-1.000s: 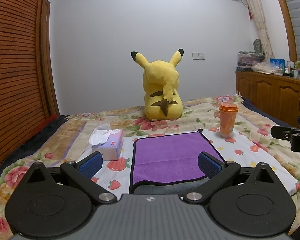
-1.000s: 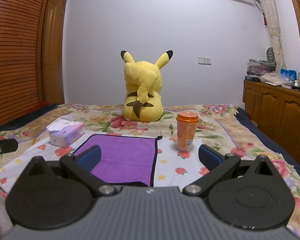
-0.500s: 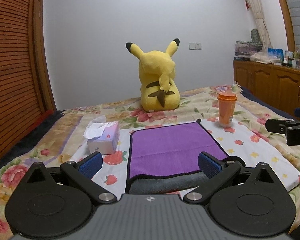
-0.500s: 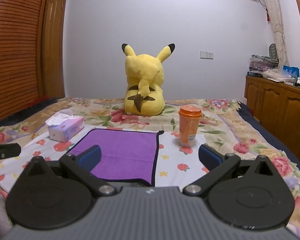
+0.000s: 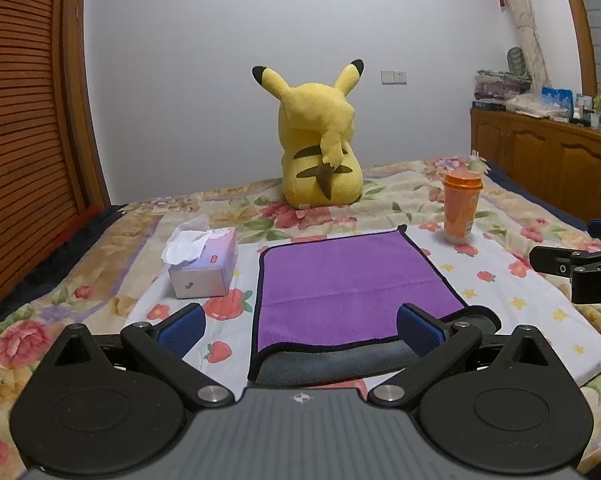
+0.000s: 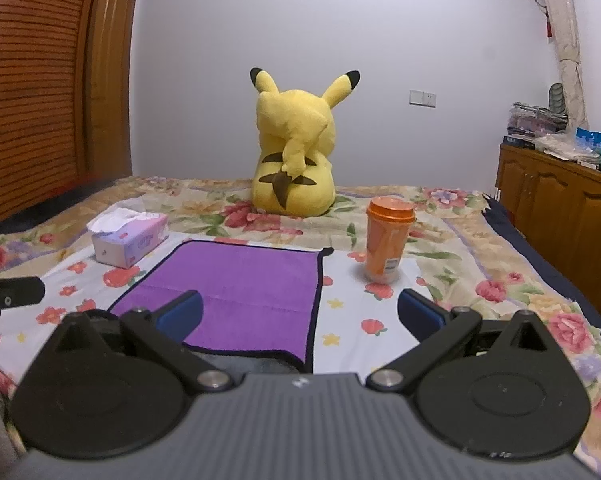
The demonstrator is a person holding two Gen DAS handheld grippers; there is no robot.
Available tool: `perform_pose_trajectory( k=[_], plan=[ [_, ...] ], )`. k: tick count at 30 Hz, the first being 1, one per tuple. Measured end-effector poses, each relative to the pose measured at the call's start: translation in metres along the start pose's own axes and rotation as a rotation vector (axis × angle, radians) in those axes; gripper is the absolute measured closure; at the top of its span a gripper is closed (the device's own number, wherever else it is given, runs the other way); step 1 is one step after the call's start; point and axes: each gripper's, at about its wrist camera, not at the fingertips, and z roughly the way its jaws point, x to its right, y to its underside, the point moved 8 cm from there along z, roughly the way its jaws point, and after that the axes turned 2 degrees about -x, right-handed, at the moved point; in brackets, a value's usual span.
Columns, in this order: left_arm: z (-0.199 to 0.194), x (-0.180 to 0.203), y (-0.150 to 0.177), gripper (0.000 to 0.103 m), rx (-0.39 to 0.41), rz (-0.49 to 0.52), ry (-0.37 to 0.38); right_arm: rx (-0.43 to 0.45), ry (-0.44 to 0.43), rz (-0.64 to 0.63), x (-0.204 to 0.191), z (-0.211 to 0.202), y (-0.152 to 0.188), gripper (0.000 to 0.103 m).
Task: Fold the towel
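Just ahead of both spread, empty tongs — left (image 5: pixel 298 326), right (image 6: pixel 298 314) — the purple towel (image 5: pixel 350 284), flat.

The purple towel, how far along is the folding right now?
Done: the purple towel lies on the bed with its grey underside showing along the near edge, so it may already be folded once, though I can't confirm that. In hand: nothing; the left gripper and right gripper are both open above the near edge. Left: gripping the towel and folding it.

Purple towel (image 6: pixel 236 292) flat, right claw (image 6: pixel 298 318) spread
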Motion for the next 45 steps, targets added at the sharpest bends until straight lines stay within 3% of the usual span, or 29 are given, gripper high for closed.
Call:
perform_pose_trajectory(
  k=[25,45],
  plan=[
    [0.043,0.0,0.003,0.0,-0.097,0.006,0.097,-0.095,-0.004,-0.044,-0.006,0.043,0.01,0.0],
    [0.093,-0.036,0.009,0.003,-0.166,0.008,0.06,-0.184,-0.041,-0.082,-0.018,0.08,0.021,0.0]
  ],
)
